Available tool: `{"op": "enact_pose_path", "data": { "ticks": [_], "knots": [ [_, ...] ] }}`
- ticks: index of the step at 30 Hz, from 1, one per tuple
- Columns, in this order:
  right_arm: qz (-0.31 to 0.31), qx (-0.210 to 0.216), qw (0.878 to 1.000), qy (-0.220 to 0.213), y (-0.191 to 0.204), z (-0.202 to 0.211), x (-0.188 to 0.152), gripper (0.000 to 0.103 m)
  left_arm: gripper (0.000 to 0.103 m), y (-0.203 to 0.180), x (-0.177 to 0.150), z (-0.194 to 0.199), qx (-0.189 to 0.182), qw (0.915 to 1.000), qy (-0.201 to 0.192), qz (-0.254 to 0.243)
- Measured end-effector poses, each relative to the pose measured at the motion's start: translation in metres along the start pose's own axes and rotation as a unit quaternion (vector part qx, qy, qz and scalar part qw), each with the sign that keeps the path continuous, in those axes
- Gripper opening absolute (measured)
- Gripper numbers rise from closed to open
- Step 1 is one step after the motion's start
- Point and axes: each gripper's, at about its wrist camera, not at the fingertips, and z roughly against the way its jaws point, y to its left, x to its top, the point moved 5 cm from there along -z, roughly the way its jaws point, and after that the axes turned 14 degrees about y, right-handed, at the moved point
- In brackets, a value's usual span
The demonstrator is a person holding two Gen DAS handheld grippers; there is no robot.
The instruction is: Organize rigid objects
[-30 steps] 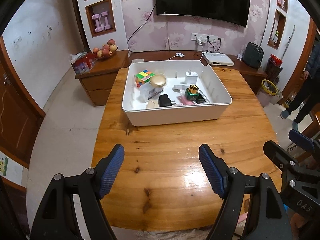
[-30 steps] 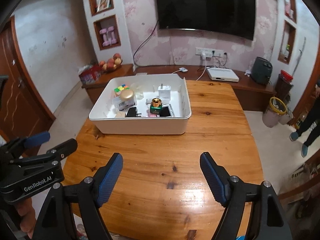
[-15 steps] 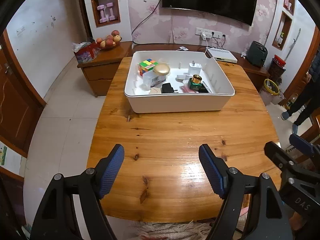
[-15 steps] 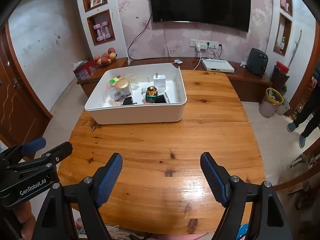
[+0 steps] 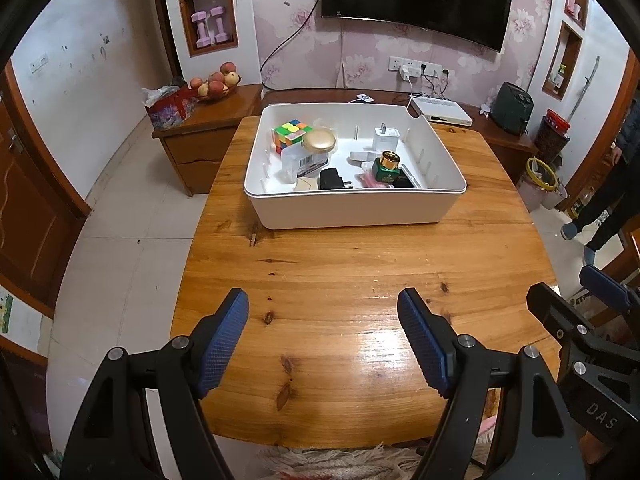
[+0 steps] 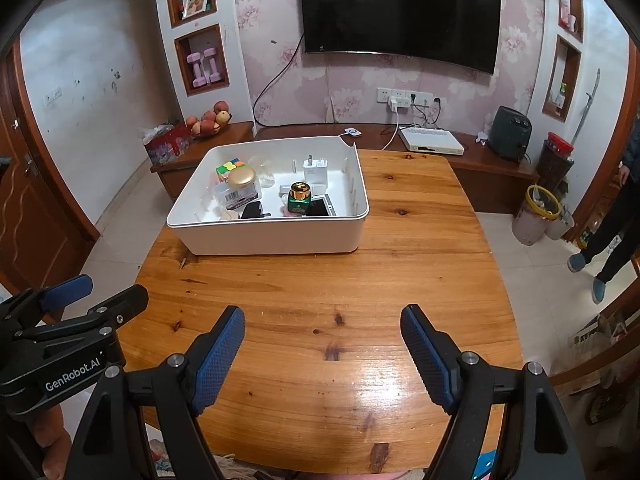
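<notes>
White rectangular plastic bin (image 5: 352,210), far table side: holds colourful puzzle cube (image 5: 291,135), green gold-capped bottle (image 5: 386,167), apparently gathered. Left gripper (image 5: 323,336), right gripper (image 6: 323,340): spread, empty, nearside.

The desk (image 5: 360,280) is knotty wood with a glossy varnish; the bin (image 5: 352,210) is smooth matt white plastic; the gripper pads (image 6: 218,360) are blue, finely textured rubber on black plastic arms

A black television (image 6: 400,16) hangs above apples (image 6: 208,120) and pink dumbbells (image 6: 204,66).
</notes>
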Motion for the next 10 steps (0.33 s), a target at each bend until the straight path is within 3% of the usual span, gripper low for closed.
{"op": "enact_pose_path", "data": {
  "ticks": [10],
  "knots": [
    [0.003,0.002,1.0,0.005,0.0,-0.0048,-0.0005,0.081,0.08,0.0027,-0.0002,-0.005,0.002,1.0,0.006,0.004]
  ]
}}
